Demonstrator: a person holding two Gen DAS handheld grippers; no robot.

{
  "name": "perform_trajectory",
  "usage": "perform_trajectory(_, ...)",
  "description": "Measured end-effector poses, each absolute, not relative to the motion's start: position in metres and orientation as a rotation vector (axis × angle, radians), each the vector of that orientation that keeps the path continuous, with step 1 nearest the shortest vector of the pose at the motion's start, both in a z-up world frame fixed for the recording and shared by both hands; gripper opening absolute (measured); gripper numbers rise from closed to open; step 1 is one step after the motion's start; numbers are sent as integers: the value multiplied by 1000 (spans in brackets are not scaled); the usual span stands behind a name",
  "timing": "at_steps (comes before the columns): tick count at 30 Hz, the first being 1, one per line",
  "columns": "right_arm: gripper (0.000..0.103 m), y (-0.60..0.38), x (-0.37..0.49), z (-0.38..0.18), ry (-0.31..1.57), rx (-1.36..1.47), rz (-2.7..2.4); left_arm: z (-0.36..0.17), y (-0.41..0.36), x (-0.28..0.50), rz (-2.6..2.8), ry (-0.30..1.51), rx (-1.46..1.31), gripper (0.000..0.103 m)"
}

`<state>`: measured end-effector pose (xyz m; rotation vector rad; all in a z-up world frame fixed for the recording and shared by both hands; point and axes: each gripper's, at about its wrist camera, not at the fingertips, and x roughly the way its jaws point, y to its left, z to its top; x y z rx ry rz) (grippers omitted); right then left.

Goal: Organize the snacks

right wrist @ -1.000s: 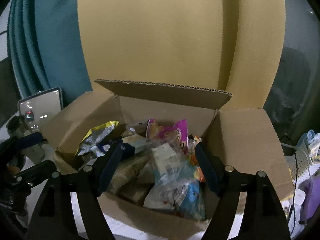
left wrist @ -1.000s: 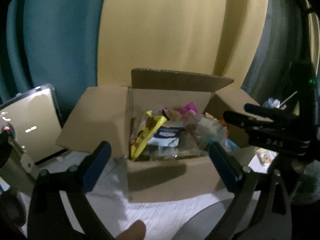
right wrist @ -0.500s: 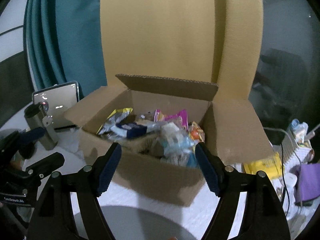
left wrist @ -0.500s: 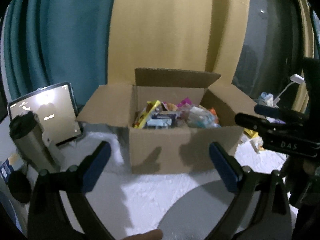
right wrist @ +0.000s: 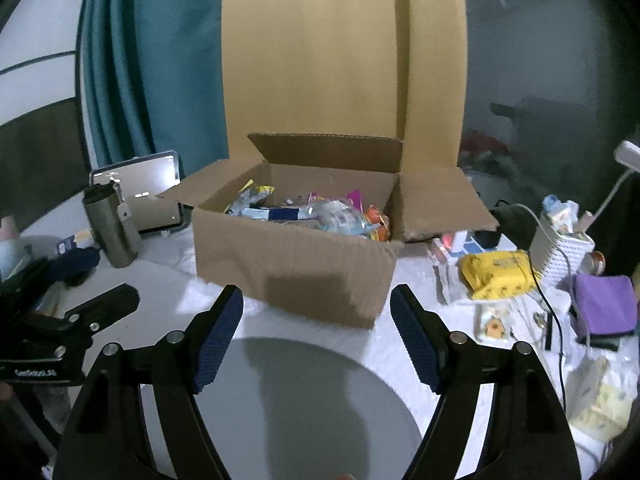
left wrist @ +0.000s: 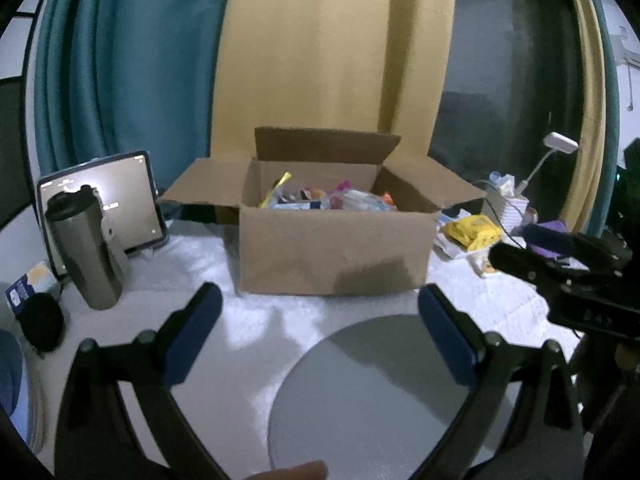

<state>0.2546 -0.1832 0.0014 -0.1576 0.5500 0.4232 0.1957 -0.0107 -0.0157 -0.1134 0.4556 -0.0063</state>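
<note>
Both jaws stand wide apart and grip nothing: left gripper (left wrist: 318,320), right gripper (right wrist: 316,322). Each hangs over the grey disc (right wrist: 320,392), just in front of the box (right wrist: 296,264), aimed at its open top. Box: brown cardboard, flaps folded outward, probably so the contents can be reached from above. Snacks (right wrist: 312,212): mixed packets heaped inside the box, some rising above its front wall; yellow, blue, pink, orange and clear wrappers show. Whether the heap is waiting to be sorted or has already been gathered there cannot be judged. Left of the box: steel tumbler (left wrist: 86,248), with a lit tablet (left wrist: 120,196) propped behind it. Right of the box: yellow pack (right wrist: 498,274), white basket (right wrist: 562,254) holding small items, purple cloth (right wrist: 604,304), a cable and loose small packets on the white cover. Behind the box: yellow and teal curtains.
</note>
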Motion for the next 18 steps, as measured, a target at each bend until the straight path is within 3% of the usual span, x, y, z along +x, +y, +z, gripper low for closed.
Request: perform_trajectory(18, 80, -227, 138, 33, 354, -109, 366, 13, -46, 100, -54, 277, -63, 99)
